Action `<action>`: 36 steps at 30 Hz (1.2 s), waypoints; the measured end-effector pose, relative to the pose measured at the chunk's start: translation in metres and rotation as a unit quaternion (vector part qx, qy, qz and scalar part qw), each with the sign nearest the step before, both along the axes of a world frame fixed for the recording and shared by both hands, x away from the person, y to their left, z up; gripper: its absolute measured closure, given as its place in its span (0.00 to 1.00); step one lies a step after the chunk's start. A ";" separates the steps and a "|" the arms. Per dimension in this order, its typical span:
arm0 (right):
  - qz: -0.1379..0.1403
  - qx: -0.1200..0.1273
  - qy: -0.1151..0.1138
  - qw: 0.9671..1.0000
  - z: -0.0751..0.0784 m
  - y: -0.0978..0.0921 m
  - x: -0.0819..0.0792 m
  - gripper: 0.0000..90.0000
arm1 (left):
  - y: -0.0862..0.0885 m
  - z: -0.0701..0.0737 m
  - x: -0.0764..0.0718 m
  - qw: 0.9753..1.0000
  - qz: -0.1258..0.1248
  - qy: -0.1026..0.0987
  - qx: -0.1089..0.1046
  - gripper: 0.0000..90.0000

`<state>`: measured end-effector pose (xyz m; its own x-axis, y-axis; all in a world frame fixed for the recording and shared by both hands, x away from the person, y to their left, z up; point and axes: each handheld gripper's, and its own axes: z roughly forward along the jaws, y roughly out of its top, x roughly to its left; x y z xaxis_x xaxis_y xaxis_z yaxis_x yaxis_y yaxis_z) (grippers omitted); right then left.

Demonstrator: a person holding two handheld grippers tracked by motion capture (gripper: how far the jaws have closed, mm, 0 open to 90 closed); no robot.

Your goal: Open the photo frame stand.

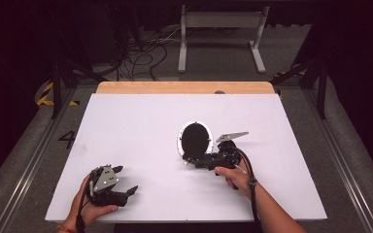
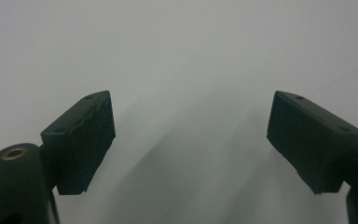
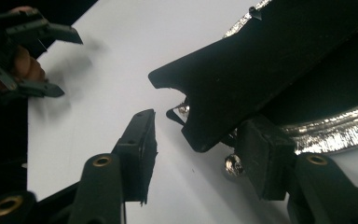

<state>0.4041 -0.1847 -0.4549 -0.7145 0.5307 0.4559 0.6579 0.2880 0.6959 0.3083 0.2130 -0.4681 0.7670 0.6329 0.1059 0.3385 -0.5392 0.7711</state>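
2 grippers work over a white table (image 1: 126,126). The right gripper (image 1: 190,160) reaches the near rim of a black oval pan with a silver foil edge (image 1: 195,139) at the table's middle; its jaws stand partly apart around the pan's black handle (image 3: 242,79), one pad (image 3: 261,154) touching it. The left gripper (image 1: 126,180) rests near the front left corner, jaws wide apart, holding nothing.

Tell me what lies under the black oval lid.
Under the black oval lid a crinkled silver foil rim shows, resting on the white table. The lid covers whatever is inside. The right gripper is at its near edge, jaws open.
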 end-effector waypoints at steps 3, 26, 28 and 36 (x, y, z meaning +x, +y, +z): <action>-0.018 0.020 0.017 0.999 -0.002 -0.002 0.004 0.50 | -0.002 -0.001 0.001 1.000 -0.003 0.002 0.006 0.17; -0.070 0.114 0.110 0.985 -0.015 -0.009 0.023 0.58 | -0.042 0.011 0.010 0.999 -0.046 0.006 0.016 0.17; -0.069 0.110 0.110 0.985 -0.014 -0.008 0.023 0.59 | -0.044 0.012 0.012 0.999 -0.049 0.006 0.016 0.17; -0.051 0.089 0.083 0.991 -0.012 -0.007 0.021 0.62 | -0.059 0.020 0.042 0.998 -0.051 0.021 0.008 0.17</action>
